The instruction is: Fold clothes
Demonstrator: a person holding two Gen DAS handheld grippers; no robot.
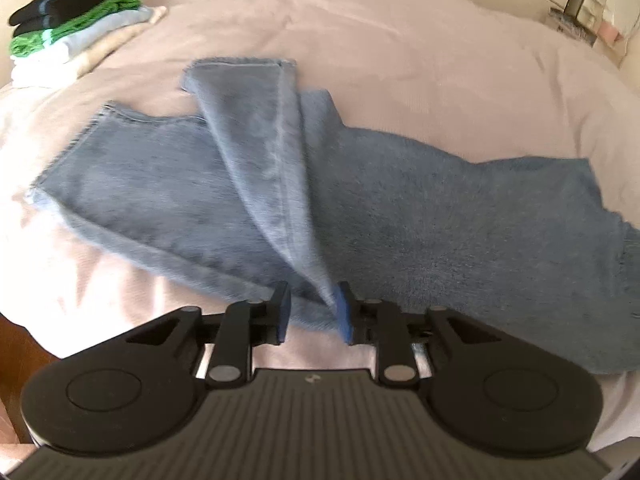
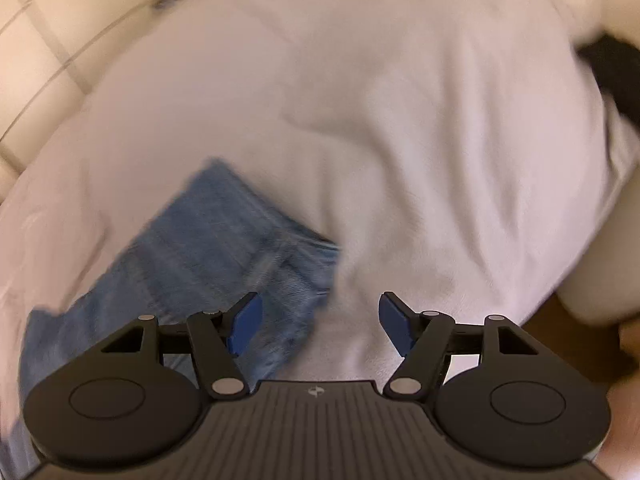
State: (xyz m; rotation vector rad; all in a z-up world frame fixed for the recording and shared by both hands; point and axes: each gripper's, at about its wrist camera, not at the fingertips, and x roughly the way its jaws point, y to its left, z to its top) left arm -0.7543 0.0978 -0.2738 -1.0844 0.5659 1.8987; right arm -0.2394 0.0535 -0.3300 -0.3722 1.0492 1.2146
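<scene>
Clearly the risk now is a sloppy fold: the jeans (image 1: pixel 360 208) lie crumpled on the bed (image 1: pixel 400 40), one leg flopped crosswise over the rest, and a fold of it clings by the left gripper (image 1: pixel 310 312). If it snags on a pad as the hand leaves, the leg could drag askew. Left fingers (image 1: pixel 343 312) stand slightly parted, cloth between them but not pinched. The right gripper (image 2: pixel 320 322) gapes wide and empty over bare bedding, the denim's end just beside its left finger (image 2: pixel 244 326). Folded clothes (image 1: pixel 72 20) are stacked well apart.
</scene>
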